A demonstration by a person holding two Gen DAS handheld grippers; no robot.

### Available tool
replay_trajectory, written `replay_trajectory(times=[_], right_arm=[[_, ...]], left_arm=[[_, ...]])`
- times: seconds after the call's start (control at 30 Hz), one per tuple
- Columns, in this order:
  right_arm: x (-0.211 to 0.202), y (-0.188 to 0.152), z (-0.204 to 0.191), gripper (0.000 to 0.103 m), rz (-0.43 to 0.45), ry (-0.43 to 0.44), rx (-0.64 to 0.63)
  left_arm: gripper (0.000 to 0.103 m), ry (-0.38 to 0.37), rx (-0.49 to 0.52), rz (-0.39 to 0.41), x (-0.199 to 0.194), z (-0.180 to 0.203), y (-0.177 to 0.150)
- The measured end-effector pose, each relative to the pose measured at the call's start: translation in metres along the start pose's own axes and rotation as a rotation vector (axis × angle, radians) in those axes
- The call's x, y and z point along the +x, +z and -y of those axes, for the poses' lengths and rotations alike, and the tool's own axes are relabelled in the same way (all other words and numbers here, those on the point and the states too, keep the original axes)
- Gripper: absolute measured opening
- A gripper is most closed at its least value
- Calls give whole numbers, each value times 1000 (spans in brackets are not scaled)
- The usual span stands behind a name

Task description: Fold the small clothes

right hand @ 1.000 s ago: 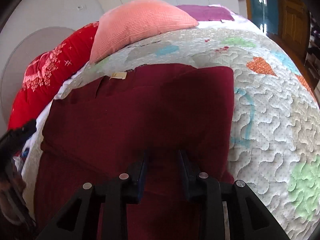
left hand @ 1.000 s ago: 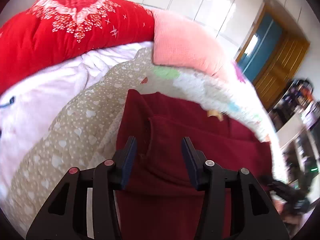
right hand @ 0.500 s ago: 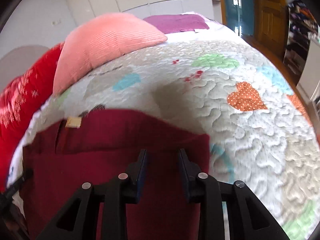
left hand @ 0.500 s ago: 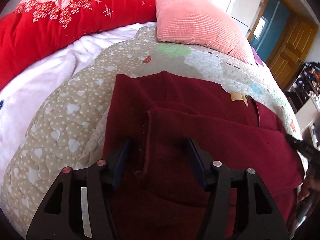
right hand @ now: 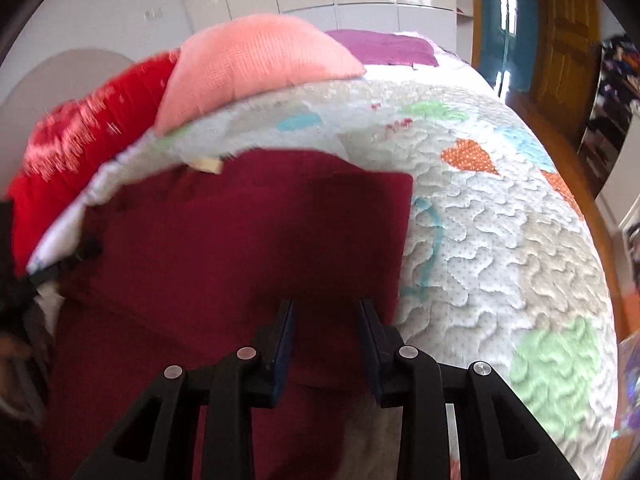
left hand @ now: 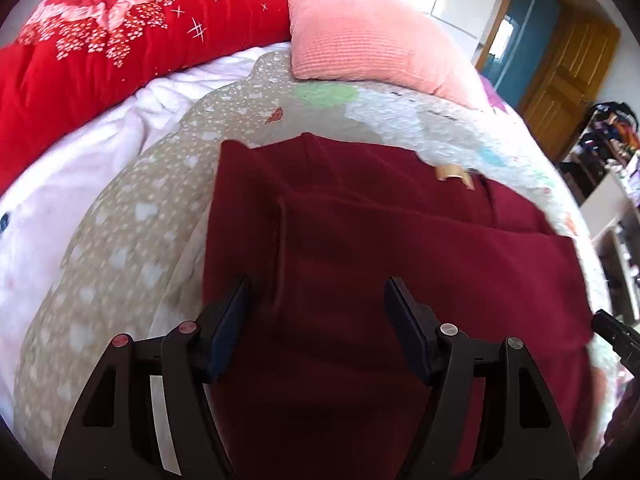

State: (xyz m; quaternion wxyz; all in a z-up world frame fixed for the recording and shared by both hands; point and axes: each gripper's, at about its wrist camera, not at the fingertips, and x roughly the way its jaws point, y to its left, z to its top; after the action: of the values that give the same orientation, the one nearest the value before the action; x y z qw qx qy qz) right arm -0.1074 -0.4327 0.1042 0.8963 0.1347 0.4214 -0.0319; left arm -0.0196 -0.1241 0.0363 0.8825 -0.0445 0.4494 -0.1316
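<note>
A dark red garment [left hand: 380,248] lies partly folded on the patchwork quilt [left hand: 120,240], with a tan label [left hand: 454,170] near its far edge. My left gripper [left hand: 318,308] is open just above its left part, with nothing between the fingers. In the right wrist view the same garment [right hand: 240,248] fills the lower left. My right gripper [right hand: 326,332] is open over the garment's right edge, near its corner. The other gripper's black tip shows at the right edge of the left wrist view [left hand: 616,340].
A pink pillow [left hand: 372,36] and a red quilted blanket [left hand: 112,44] lie at the head of the bed. A white sheet [left hand: 60,184] is on the left. The quilt extends right of the garment [right hand: 500,240]. A wooden door [left hand: 568,80] and shelves stand beyond the bed.
My left gripper has opened wider and sits a little lower over the garment. My right gripper has swung back over the garment's right side; the view is blurred by motion.
</note>
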Motion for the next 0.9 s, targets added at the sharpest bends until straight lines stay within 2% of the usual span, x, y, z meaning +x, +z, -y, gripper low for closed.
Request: replay_trajectory(times=[0.13, 0.23, 0.3, 0.4, 0.5, 0.6, 0.7, 0.77, 0.83, 0.9], right_arm=[[-31, -19, -11, 34, -2, 77, -41], [-39, -46, -25, 36, -61, 158, -105], [-41, -62, -32, 36, -90, 174, -143], [-35, -84, -41, 36, -126, 121, -257], [-42, -103, -41, 36, -120, -9, -392], [-57, -115, -28, 38, -138, -148, -443], [-75, -117, -13, 38, -135, -126, -375], [-88, -115, -18, 41, -92, -110, -357], [-99, -115, -33, 47, -26, -61, -347], [-99, -124, -50, 53, -7, 18, -336]], left_arm=[[69, -26, 12, 0, -31, -7, -22], [69, -19, 32, -22, -46, -9, -39], [69, -22, 22, -30, -55, -12, -50], [69, -42, -9, -46, -67, -19, -64], [69, -51, -31, -64, -82, -26, -77], [69, -73, -40, -50, -98, -30, -88], [69, -109, -45, -57, -111, -30, -98], [69, -130, -41, -67, -117, -29, -106], [69, -135, -33, -74, -121, -27, -114], [69, -137, -25, -86, -122, -26, -121]])
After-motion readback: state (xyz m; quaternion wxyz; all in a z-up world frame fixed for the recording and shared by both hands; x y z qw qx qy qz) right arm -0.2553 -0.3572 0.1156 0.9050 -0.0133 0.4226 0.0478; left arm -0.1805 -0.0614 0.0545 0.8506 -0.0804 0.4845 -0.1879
